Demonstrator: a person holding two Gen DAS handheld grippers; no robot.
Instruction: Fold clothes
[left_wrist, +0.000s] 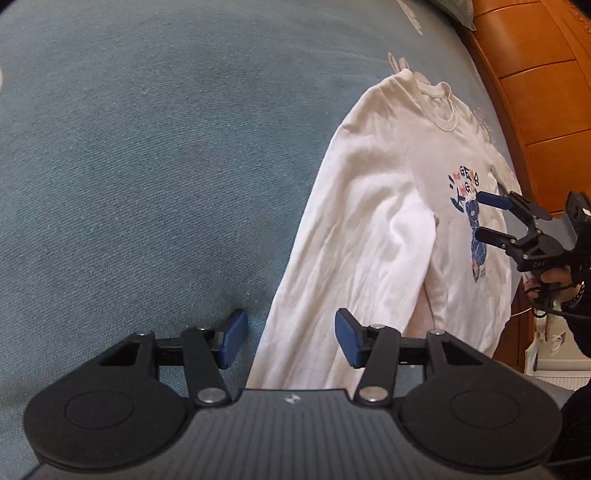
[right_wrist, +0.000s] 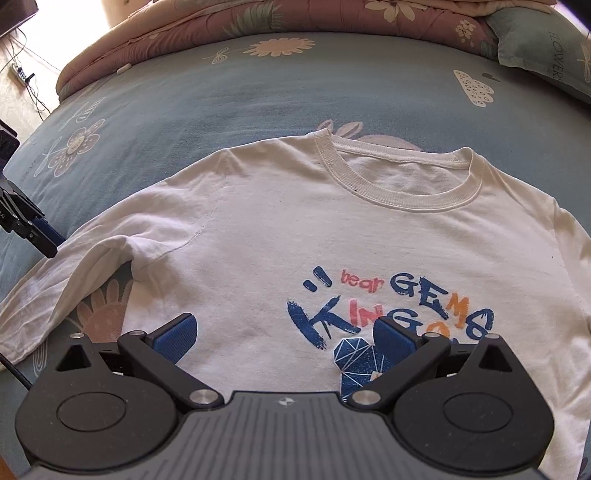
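A white long-sleeved shirt (left_wrist: 369, 221) (right_wrist: 295, 229) with a blue bear and lettering print lies face up on the blue bed sheet (left_wrist: 147, 147) (right_wrist: 221, 96). Its collar points away in the right wrist view. One sleeve (right_wrist: 55, 280) trails down to the left, lying loosely on the sheet. My left gripper (left_wrist: 291, 341) hovers open at the sleeve's lower end, with the cloth's edge between its jaws and the pads (left_wrist: 349, 343) not pressing on it. It also shows as a dark finger (right_wrist: 40, 236) beside the sleeve. My right gripper (right_wrist: 284, 336) (left_wrist: 480, 214) stands open over the printed chest, holding nothing.
A wooden panelled bed frame (left_wrist: 535, 92) runs along the shirt's far side. A pink floral quilt (right_wrist: 258, 22) and a teal pillow (right_wrist: 546, 44) are piled at the bed's far end. A person's hand (left_wrist: 546, 280) grips the right tool. A power strip (right_wrist: 20, 72) lies on the floor.
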